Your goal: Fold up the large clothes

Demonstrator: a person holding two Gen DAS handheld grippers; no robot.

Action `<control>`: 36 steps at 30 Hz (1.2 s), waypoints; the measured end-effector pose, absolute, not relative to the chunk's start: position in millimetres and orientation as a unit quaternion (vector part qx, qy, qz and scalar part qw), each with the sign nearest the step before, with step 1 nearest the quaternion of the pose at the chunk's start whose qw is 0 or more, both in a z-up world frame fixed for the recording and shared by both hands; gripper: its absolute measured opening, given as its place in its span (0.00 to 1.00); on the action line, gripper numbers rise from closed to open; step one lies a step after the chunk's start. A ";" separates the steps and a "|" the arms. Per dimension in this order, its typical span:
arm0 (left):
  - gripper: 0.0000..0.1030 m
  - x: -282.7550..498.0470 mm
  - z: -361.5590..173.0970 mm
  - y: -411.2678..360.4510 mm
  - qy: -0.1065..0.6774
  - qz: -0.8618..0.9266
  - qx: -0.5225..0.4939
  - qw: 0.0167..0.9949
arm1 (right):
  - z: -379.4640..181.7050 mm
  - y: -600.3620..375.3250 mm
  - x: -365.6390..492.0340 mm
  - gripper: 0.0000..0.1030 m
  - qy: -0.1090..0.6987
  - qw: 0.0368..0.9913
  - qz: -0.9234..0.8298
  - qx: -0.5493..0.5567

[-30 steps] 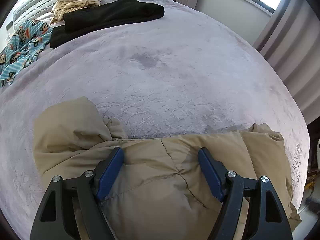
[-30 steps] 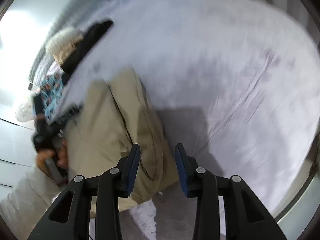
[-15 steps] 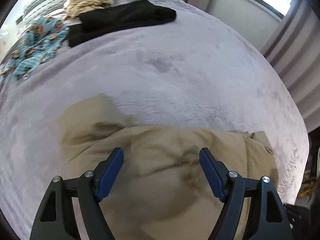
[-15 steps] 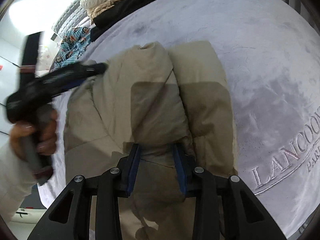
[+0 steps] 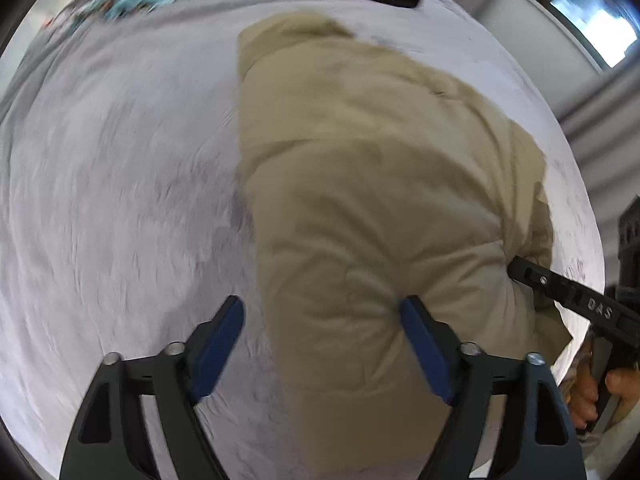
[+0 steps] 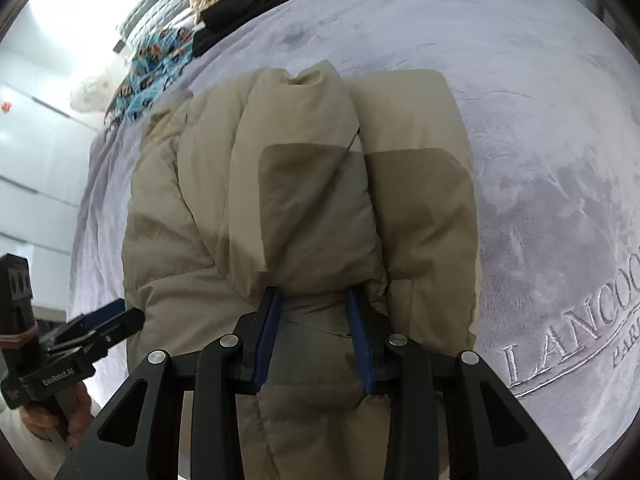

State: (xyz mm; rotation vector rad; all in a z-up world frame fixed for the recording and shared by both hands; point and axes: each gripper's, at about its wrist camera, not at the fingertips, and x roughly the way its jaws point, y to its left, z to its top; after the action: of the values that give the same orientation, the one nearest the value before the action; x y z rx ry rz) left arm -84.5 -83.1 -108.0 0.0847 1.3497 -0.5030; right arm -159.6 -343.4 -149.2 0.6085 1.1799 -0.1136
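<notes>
Daylight fills both views, soft and even. In the left wrist view a window (image 5: 596, 8) at the upper right is blown out to white-blue, and the whole picture smears with motion blur, worst on the lavender bedspread (image 5: 112, 200). The right wrist view is sharp; its upper left corner glares white, perhaps from a lit wall. Two squarish shadows lie on the beige jacket (image 6: 304, 200). Both pictures bulge fisheye-fashion, with dark vignetted corners and curved edges.

beige puffy quilted jacket (image 6: 304, 200), folded lengthwise into thick rolls, lying on the bed, near end bunched and pinched
</notes>
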 end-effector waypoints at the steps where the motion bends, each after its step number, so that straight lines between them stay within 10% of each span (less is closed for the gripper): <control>1: 0.85 -85.2 -109.5 -79.8 0.622 -0.223 0.029 0.750 | -148.9 -342.2 -158.6 0.35 0.551 0.786 -0.053 0.277; 36: 1.00 -83.0 -78.8 -34.6 0.605 -0.235 0.059 0.759 | -75.8 -302.6 -192.9 0.80 0.542 0.791 -0.137 0.247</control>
State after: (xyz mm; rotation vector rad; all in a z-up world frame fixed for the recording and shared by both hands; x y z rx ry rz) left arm -83.0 -34.6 -78.8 0.1291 1.3172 -0.5124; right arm -192.9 -302.6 -75.8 0.5321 1.1671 -0.2956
